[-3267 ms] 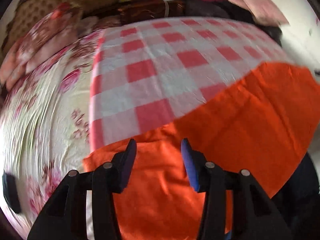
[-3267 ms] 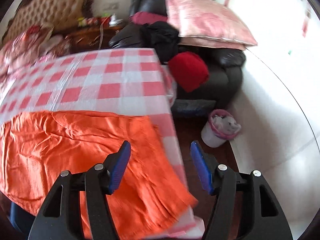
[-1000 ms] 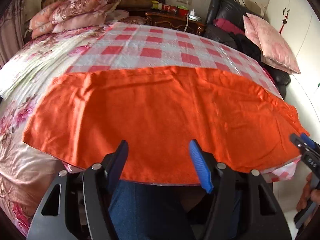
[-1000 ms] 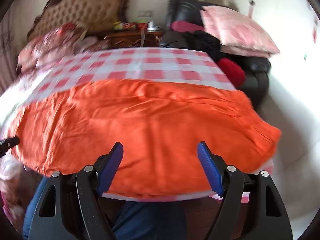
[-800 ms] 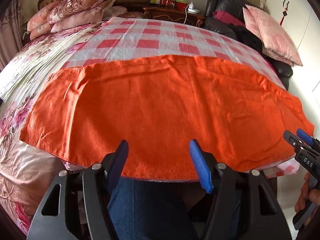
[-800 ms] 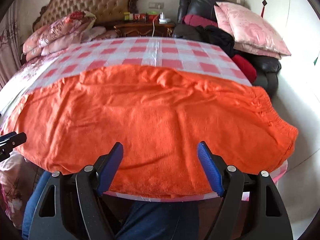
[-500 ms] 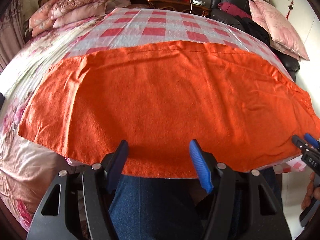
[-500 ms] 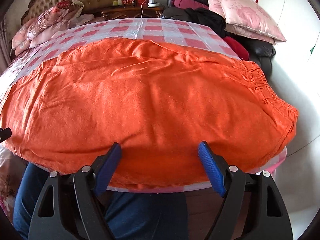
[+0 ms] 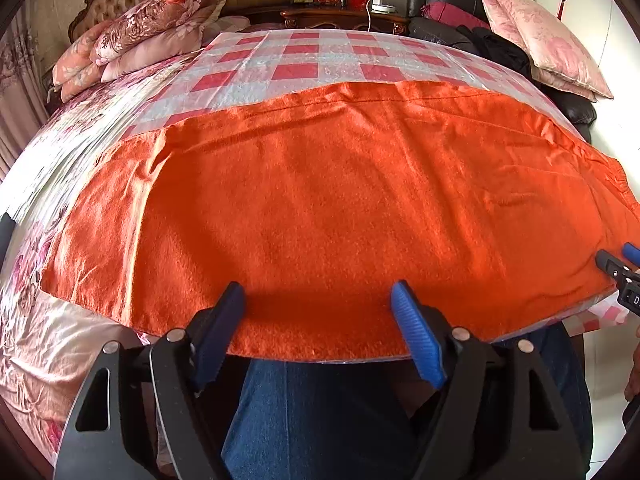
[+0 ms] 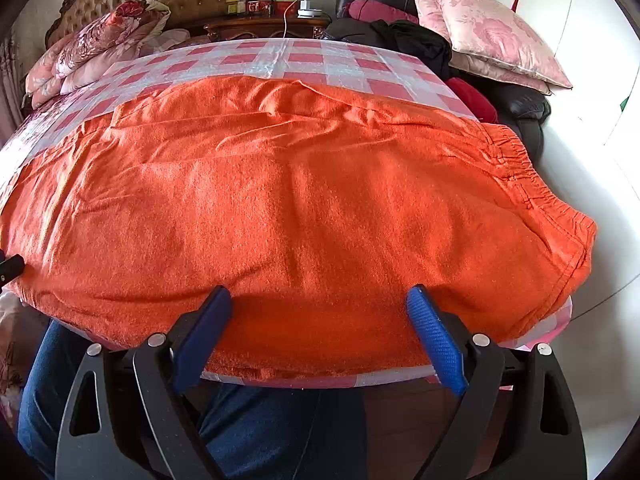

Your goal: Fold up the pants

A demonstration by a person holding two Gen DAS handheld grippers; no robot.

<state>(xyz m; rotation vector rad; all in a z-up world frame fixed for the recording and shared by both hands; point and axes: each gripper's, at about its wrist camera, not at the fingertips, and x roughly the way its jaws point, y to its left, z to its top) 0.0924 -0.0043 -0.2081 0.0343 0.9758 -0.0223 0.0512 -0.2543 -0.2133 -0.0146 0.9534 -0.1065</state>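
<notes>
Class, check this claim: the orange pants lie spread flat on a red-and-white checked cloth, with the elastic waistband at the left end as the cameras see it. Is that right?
Not quite. The orange pants do lie spread flat on the red-and-white checked cloth, but the elastic waistband is at the right end, not the left. The right wrist view shows its gathered edge clearly.

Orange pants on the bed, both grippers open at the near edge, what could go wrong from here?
1. The pants overhang the near edge, so a loose pinch may drag them off.
2. The checkered sheet beneath could get caught with the cloth.
3. Wrinkles near the waistband could fold in crooked.
</notes>
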